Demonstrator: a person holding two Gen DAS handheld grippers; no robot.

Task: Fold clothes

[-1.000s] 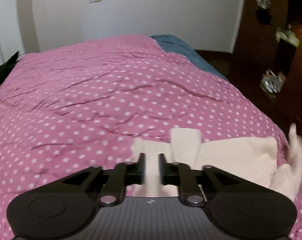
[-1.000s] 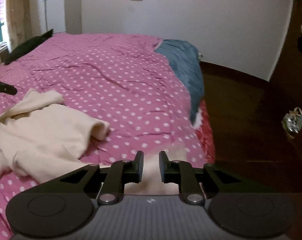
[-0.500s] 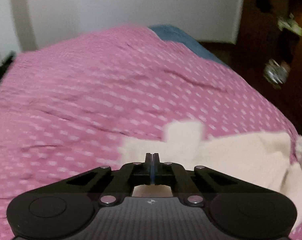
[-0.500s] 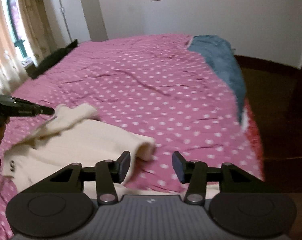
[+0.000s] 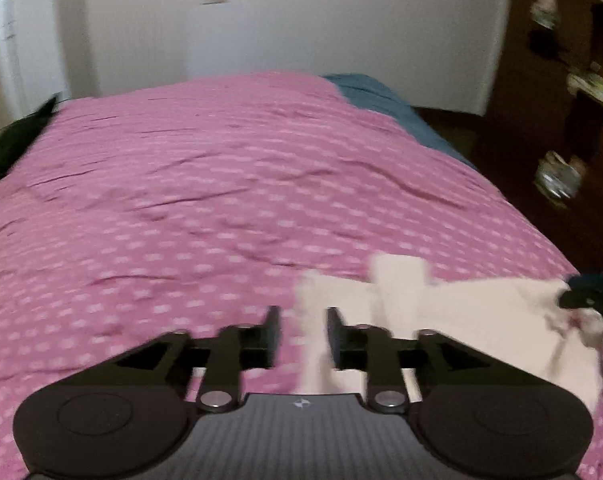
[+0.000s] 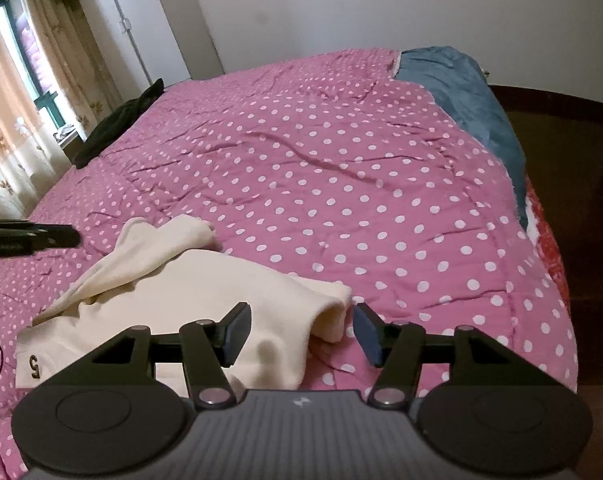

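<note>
A cream sweater [image 6: 189, 292] lies crumpled on the pink polka-dot bedspread [image 6: 341, 168] near its front edge, with a sleeve cuff [image 6: 333, 316] pointing right. My right gripper [image 6: 301, 332] is open and empty, its jaws on either side of that cuff. In the left wrist view the sweater [image 5: 441, 312] lies to the right, blurred. My left gripper [image 5: 301, 336] is open, with the sweater's left edge between its jaws. The left gripper's tip also shows in the right wrist view [image 6: 57, 236], beside the sweater's other sleeve.
A blue blanket [image 6: 473, 96] lies along the bed's far right edge. A dark garment [image 6: 117, 124] sits at the far left by the curtained window. Dark wooden floor [image 6: 573, 184] and shelves [image 5: 581, 80] are to the right of the bed.
My left gripper was shut half a second ago and has opened and shifted left. My right gripper opened wider and swung left over the sweater's cuff.
</note>
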